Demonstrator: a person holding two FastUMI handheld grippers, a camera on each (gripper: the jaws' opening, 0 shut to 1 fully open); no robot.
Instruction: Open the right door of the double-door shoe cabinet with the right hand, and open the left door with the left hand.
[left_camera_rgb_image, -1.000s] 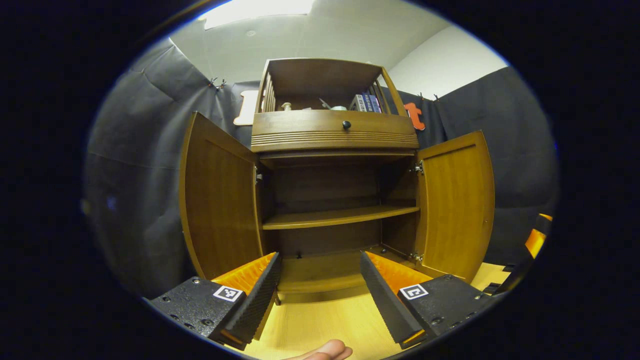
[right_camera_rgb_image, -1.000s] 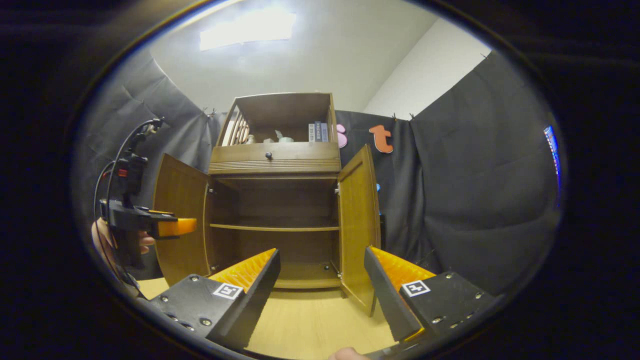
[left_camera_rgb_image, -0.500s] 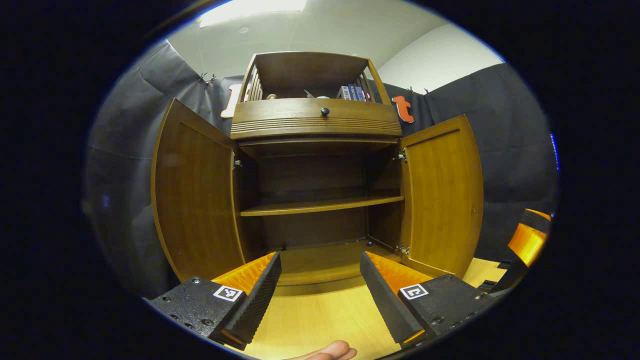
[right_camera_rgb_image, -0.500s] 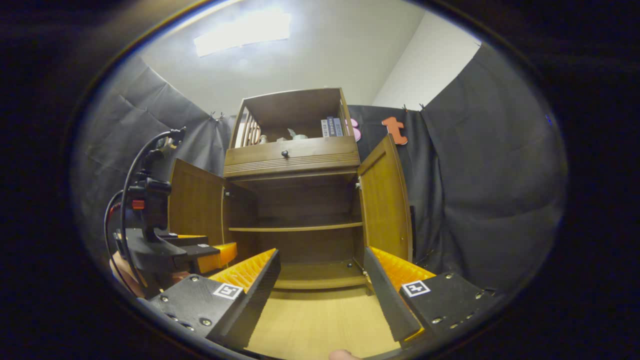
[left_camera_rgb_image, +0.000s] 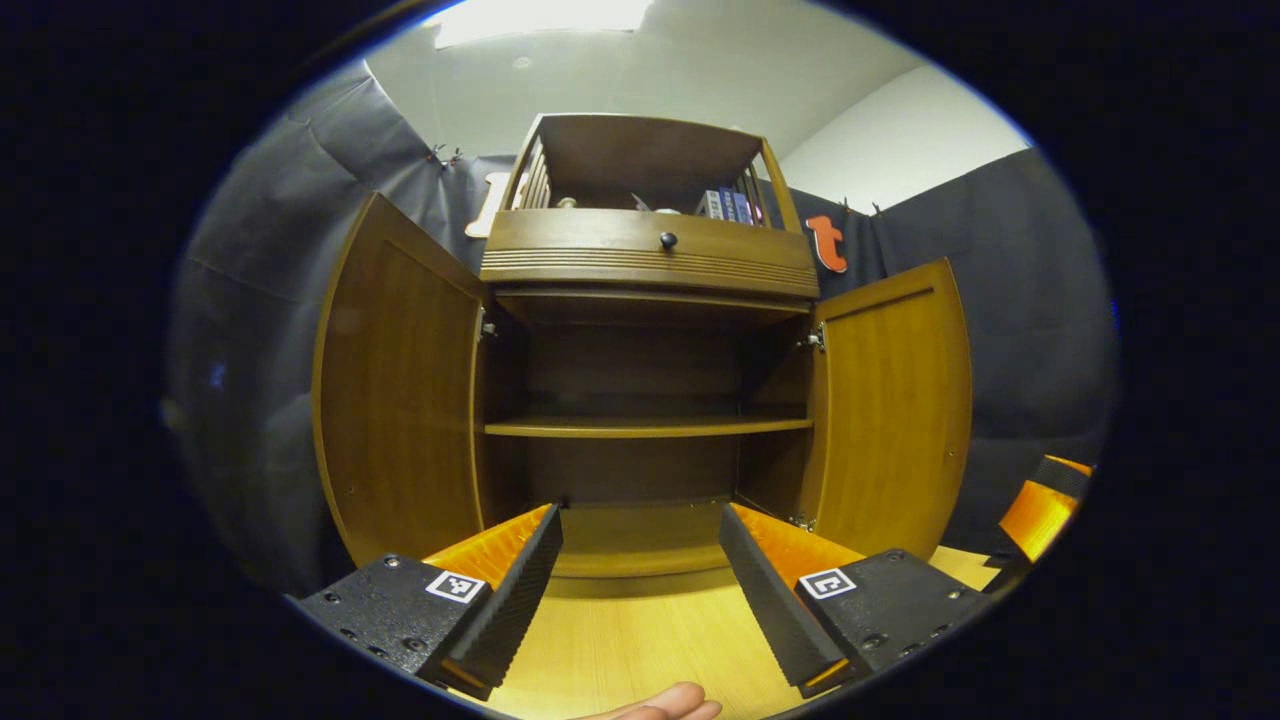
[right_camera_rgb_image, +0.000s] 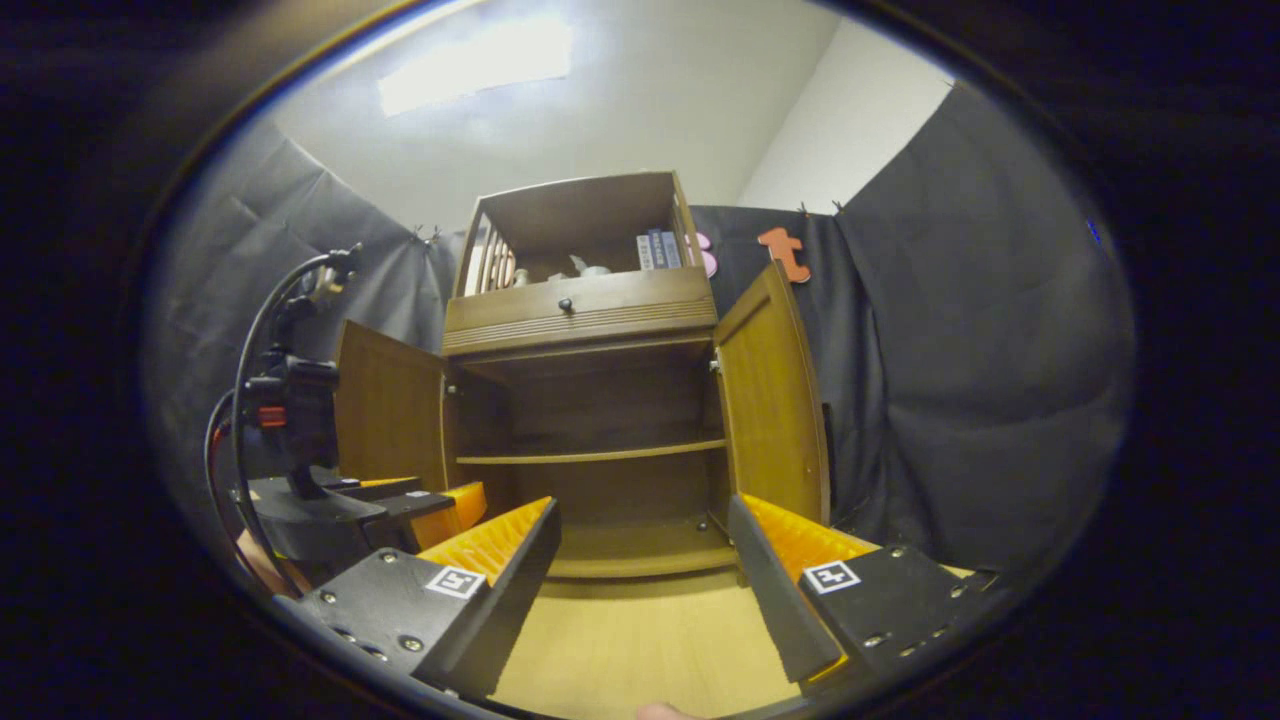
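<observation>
The brown wooden shoe cabinet (left_camera_rgb_image: 648, 262) stands ahead with both doors swung wide. Its left door (left_camera_rgb_image: 398, 380) and right door (left_camera_rgb_image: 890, 400) hang outward, baring an empty middle shelf (left_camera_rgb_image: 645, 427). My left gripper (left_camera_rgb_image: 640, 585) is open in front of the cabinet's base, holding nothing. In the right gripper view the same cabinet (right_camera_rgb_image: 580, 310) shows with its left door (right_camera_rgb_image: 390, 410) and right door (right_camera_rgb_image: 772, 395) open. My right gripper (right_camera_rgb_image: 645, 580) is open and empty, back from the cabinet. The left gripper (right_camera_rgb_image: 400, 505) shows there at the lower left, held by a hand.
A drawer with a dark knob (left_camera_rgb_image: 668, 240) sits above the doors, and an open top shelf holds books (left_camera_rgb_image: 728, 205) and small items. Light wooden floor (left_camera_rgb_image: 640, 640) runs up to the cabinet. A fingertip (left_camera_rgb_image: 665, 702) shows at the bottom edge. Black cloth walls surround the booth.
Both doors stay open. The left gripper view has levelled and drawn slightly back from the cabinet. In the right gripper view the left gripper has dropped lower and nearer.
</observation>
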